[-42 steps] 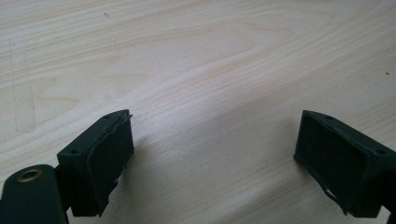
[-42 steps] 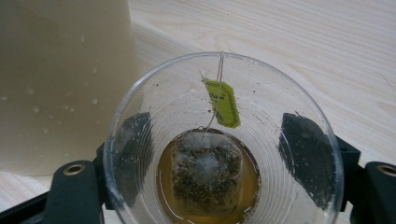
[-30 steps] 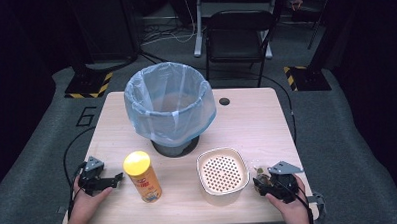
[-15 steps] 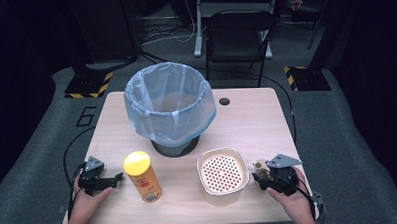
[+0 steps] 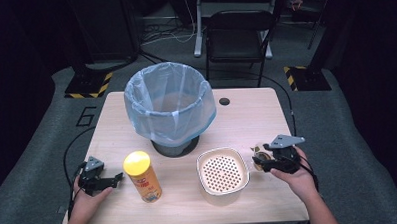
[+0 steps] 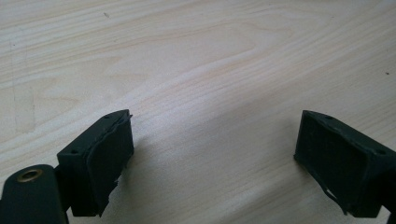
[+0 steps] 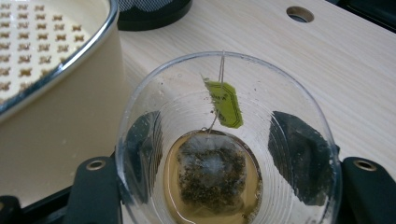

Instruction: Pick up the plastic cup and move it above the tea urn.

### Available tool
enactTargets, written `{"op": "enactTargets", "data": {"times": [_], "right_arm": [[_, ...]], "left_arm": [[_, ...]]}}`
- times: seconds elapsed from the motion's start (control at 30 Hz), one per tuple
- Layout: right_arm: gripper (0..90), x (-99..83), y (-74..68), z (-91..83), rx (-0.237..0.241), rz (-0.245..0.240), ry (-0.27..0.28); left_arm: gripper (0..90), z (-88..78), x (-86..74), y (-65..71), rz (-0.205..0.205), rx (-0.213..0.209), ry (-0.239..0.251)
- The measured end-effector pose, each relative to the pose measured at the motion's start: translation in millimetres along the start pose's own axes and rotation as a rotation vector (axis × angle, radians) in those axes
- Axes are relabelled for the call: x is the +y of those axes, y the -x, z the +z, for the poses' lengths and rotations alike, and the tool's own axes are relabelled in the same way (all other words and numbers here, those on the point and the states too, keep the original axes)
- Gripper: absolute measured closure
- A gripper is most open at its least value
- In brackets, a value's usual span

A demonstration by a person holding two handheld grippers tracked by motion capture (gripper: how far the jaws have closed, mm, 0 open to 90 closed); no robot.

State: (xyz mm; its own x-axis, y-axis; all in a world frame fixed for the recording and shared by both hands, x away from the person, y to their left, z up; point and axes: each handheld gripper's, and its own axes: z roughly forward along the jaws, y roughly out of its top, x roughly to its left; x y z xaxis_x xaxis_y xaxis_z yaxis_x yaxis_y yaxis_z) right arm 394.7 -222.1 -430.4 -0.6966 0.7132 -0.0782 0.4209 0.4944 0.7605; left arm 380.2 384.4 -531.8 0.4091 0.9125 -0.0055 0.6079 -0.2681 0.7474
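Note:
My right gripper [image 5: 262, 159] is shut on a clear plastic cup [image 5: 259, 152], held just off the table to the right of a cream container with a perforated insert [image 5: 222, 173]. Its jaws have just been closing on the cup. In the right gripper view the cup [image 7: 154, 107] holds a wet tea bag [image 7: 212, 177] in a little brown liquid, with a green tag [image 7: 225, 103] on a string, and both pads [image 7: 299, 158] press its wall. My left gripper [image 5: 116, 178] rests on the table at the front left, open and empty [image 6: 212, 158].
A bin lined with a blue bag [image 5: 170, 100] stands mid-table at the back. A yellow-lidded can [image 5: 142, 176] is upright just right of the left gripper. The wooden table [image 5: 246, 115] has a cable hole [image 5: 224, 101]. A chair [image 5: 239, 35] stands behind it.
The right gripper has risen and moved away from the front edge with the cup in it. The left gripper has stayed where it was.

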Motion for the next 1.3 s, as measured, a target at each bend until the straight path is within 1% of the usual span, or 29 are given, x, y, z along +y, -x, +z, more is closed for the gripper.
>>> {"op": "enactTargets", "data": {"times": [0.07, 0.23, 0.33, 0.37, 0.4, 0.47, 0.5, 0.57, 0.6, 0.63, 0.77, 0.8, 0.83, 0.87, 0.9, 0.93, 1.1, 1.2, 1.3], "right_arm": [[34.8, 6.0, 4.0, 1.3, 0.01, -0.025, 0.006], [34.4, 20.7, 12.9, 4.9, 0.038, -0.049, 0.031], [34.5, 27.4, 15.8, 6.7, 0.059, -0.06, 0.045], [34.5, 30.2, 17.3, 7.6, 0.068, -0.073, 0.05], [34.5, 31.9, 17.1, 8.5, 0.073, -0.07, 0.057], [34.3, 35.8, 18.2, 9.8, 0.091, -0.085, 0.055], [34.3, 36.9, 17.2, 11.2, 0.085, -0.073, 0.065], [34.1, 40.4, 17.4, 11.7, 0.091, -0.101, 0.047], [34.2, 42.1, 16.7, 12.2, 0.084, -0.106, 0.048], [34.1, 43.7, 16.9, 12.0, 0.089, -0.121, 0.047], [34.1, 50.2, 15.3, 10.1, 0.077, -0.143, 0.066], [34.0, 52.3, 15.1, 9.3, 0.075, -0.167, 0.07], [34.0, 53.8, 13.2, 8.2, 0.069, -0.17, 0.069], [34.0, 55.6, 12.2, 7.1, 0.066, -0.187, 0.071], [34.0, 57.5, 10.4, 6.0, 0.054, -0.197, 0.073], [33.9, 59.3, 8.9, 4.6, 0.051, -0.217, 0.075], [33.9, 69.0, -2.2, -1.7, 0.013, -0.318, 0.096], [33.9, 74.4, -9.5, -4.7, -0.001, -0.381, 0.104], [33.9, 79.2, -16.3, -6.5, -0.008, -0.429, 0.106]], "left_arm": [[11.2, 0.0, 0.0, 0.0, 0.001, 0.0, 0.0], [11.2, 0.0, 0.0, 0.0, 0.0, 0.0, 0.0], [11.2, 0.1, 0.0, 0.2, -0.003, -0.001, 0.0], [11.2, 0.0, 0.0, 0.0, 0.001, 0.0, 0.0], [11.2, 0.0, 0.0, 0.0, 0.0, 0.0, 0.0], [11.2, 0.0, 0.0, 0.1, -0.001, 0.0, 0.0], [11.2, 0.0, 0.0, 0.0, 0.0, 0.0, 0.0], [11.2, 0.1, 0.0, 0.1, -0.002, -0.003, 0.0], [11.2, 0.1, -0.1, 0.3, -0.004, -0.001, 0.001], [11.2, 0.1, 0.0, 0.2, -0.003, -0.003, 0.0], [11.2, 0.0, 0.0, 0.0, 0.0, 0.0, 0.0], [11.2, 0.0, 0.0, 0.0, 0.0, 0.0, 0.0], [11.2, 0.1, 0.0, 0.1, -0.003, -0.003, 0.0], [11.2, 0.0, 0.1, -0.1, 0.001, 0.0, -0.001], [11.2, 0.2, -0.1, 0.3, -0.006, -0.004, 0.0], [11.2, 0.0, 0.0, -0.1, 0.001, 0.0, 0.0], [11.2, 0.1, 0.0, 0.0, 0.0, 0.0, 0.0], [11.2, 0.1, 0.1, 0.0, 0.0, 0.0, 0.0], [11.2, 0.1, 0.1, 0.0, 0.0, 0.0, 0.0]]}}
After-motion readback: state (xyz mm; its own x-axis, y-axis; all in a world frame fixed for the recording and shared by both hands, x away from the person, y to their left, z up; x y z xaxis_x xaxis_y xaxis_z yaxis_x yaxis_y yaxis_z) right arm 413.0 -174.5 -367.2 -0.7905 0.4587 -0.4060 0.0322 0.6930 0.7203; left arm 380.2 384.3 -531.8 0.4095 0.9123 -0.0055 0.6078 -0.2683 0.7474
